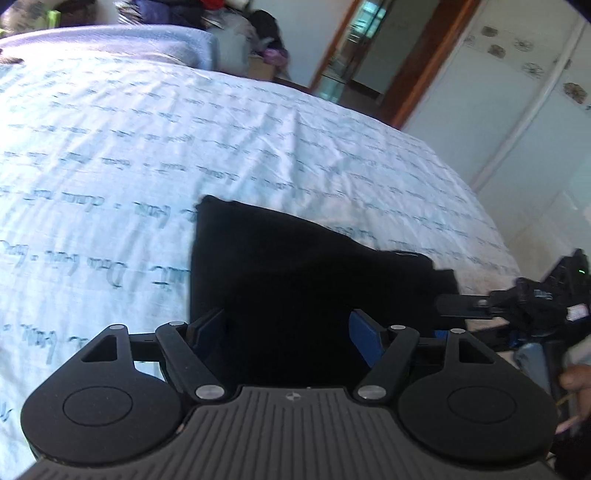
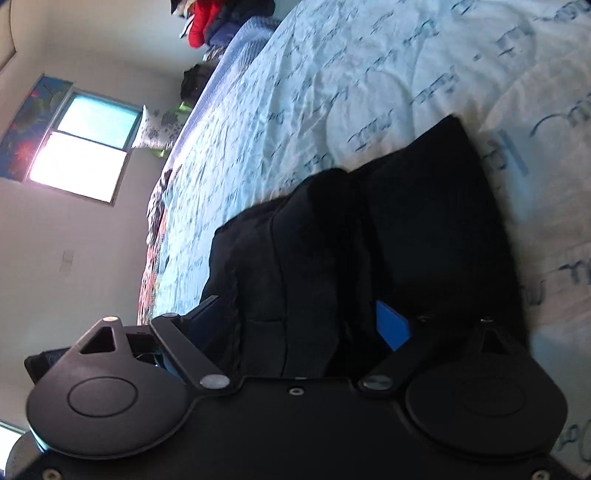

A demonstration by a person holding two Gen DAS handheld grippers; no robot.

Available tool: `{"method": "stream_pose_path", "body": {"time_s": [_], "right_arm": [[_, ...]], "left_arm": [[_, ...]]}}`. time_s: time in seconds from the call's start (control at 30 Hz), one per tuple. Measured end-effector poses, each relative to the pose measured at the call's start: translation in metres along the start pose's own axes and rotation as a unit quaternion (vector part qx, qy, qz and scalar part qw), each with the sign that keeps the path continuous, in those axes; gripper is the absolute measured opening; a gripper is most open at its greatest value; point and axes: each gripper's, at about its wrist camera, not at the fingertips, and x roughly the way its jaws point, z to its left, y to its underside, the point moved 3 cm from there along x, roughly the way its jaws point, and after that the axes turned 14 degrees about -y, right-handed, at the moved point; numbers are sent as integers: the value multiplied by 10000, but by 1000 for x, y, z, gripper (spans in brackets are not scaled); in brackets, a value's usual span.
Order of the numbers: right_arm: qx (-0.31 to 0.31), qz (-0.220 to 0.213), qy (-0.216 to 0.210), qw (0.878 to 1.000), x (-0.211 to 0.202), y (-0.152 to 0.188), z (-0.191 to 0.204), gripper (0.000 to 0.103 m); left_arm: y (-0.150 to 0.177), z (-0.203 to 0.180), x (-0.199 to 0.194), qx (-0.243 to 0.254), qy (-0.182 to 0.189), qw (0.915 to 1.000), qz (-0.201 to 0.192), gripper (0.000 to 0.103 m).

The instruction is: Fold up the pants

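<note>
Black pants point(image 1: 295, 273) lie folded in a dark bundle on a bed point(image 1: 184, 147) spread with a pale blue sheet printed with script. Both the left gripper point(image 1: 286, 332) and the right gripper point(image 2: 295, 325) hover over the pants, jaws wide, gripping nothing. A bright window point(image 2: 85, 147) and white wardrobe doors point(image 1: 517, 92) flank the bed.

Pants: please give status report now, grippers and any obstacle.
Left gripper open, right gripper open, neither pinching cloth. Pants folded in a dark pile on the bed sheet. Nothing in the way.

A pale script-printed bedsheet point(image 1: 184, 147) covered the bed, with a bright window point(image 2: 81, 147) at nine o'clock and a red garment point(image 2: 201, 22) at twelve.
</note>
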Motion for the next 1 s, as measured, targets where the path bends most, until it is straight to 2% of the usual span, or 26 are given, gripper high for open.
{"method": "stream_pose_path", "body": {"time_s": [0.07,0.1,0.17,0.2,0.23,0.37,0.5,0.67,0.73,0.83,0.87,0.9,0.93,1.0], "right_arm": [[10,105,8,9999,7,0,0,84],[47,128,9,9999,7,2,0,78],[189,148,33,9997,7,-1,-3,55],[322,158,-63,9993,9,1,-4,33],[366,156,-185,9990,8,2,-5,20],[218,246,-1,9995,12,9,-5,20],[-282,84,183,9994,12,11,15,15],[-553,-141,-93,9983,-25,-5,44,13],[-534,-276,114,9981,-45,-9,34,13],[-126,-300,445,9985,-62,-7,-9,14],[60,-408,444,9982,-65,-4,-22,15],[205,-536,262,9980,-67,0,-30,16],[324,-653,161,9972,-71,2,-31,18],[156,-1076,404,9932,-85,7,-17,27]], "left_arm": [[-1,4,1,-107,96,9999,28,75],[-2,7,1,-156,128,9998,31,75],[-4,16,0,-268,127,9996,34,75],[-4,20,0,-302,128,9995,25,76],[-4,23,1,-332,141,9993,35,78],[1,31,20,-527,443,9972,289,86],[5,27,30,-408,120,9986,299,86],[-6,21,8,-292,286,9991,81,87],[-7,15,1,-210,403,9990,-46,89],[-3,2,7,-150,446,9989,-42,89],[0,-4,12,-123,391,9992,22,88],[1,-9,15,-70,291,9995,33,86],[2,-15,15,43,145,9999,-65,85],[4,-27,9,373,-367,9967,-615,85]]}}
